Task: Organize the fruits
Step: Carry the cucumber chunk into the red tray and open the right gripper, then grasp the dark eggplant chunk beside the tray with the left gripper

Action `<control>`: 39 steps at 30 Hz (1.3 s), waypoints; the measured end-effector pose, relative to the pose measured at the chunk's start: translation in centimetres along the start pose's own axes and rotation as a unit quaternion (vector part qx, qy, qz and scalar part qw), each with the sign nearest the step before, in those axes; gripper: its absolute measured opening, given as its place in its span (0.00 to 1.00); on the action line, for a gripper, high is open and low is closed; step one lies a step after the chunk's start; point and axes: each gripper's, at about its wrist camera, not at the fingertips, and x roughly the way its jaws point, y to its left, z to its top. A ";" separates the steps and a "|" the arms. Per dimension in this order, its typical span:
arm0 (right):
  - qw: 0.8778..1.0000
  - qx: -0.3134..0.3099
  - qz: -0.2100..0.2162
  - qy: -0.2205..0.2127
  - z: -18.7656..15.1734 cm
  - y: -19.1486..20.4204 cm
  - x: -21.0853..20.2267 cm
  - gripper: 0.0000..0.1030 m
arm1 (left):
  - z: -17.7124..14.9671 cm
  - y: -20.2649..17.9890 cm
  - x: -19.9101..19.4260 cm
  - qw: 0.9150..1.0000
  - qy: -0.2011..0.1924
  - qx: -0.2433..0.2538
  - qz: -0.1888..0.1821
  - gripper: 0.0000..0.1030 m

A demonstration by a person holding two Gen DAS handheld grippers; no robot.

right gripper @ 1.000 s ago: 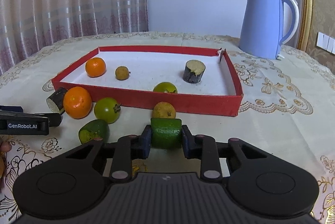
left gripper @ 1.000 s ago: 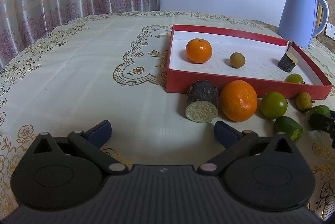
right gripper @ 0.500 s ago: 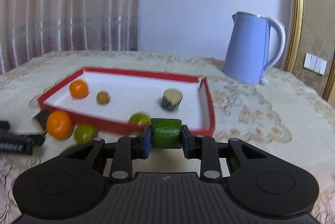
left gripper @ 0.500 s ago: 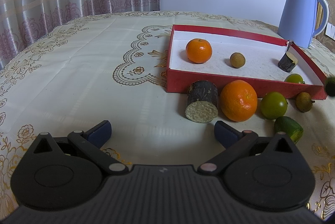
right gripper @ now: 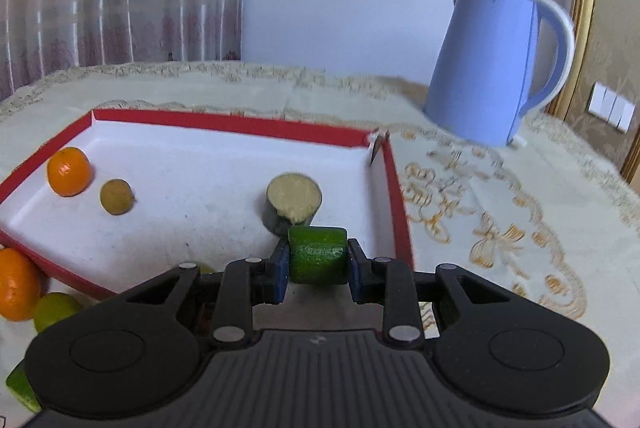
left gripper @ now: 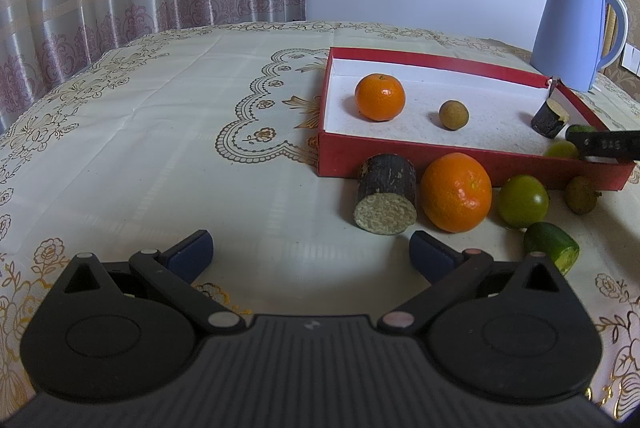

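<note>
We saw the red tray (left gripper: 404, 159) already holding a small orange (left gripper: 380, 96), a brown fruit (left gripper: 453, 114), a dark cane piece (left gripper: 550, 118) and a green fruit; our right gripper (right gripper: 317, 262), clamped on a green chunk (right gripper: 317, 255), hung over it, our left gripper (left gripper: 310, 252) spread empty, and six pieces, we judged, waited outside

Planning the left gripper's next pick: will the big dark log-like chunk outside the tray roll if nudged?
Likely yes: the chunk lies on its side, round wall on the cloth, so a sideways push probably rolls it. The large orange close beside it may stop it. Looks stiff; rough skin should grip.
</note>
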 end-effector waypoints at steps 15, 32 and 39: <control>1.000 -0.011 -0.006 -0.002 0.0 0.6 0.2 0.27 | 0.0 0.0 0.0 1.000 0.000 0.000 0.000 1.00; 0.998 0.008 0.016 -0.059 -0.9 -0.5 -4.0 0.82 | 0.0 0.0 0.0 1.000 0.000 0.000 0.000 1.00; 0.997 0.028 0.039 -0.056 -2.7 -1.1 -6.1 0.82 | 0.0 0.0 0.0 1.000 0.000 0.000 0.000 1.00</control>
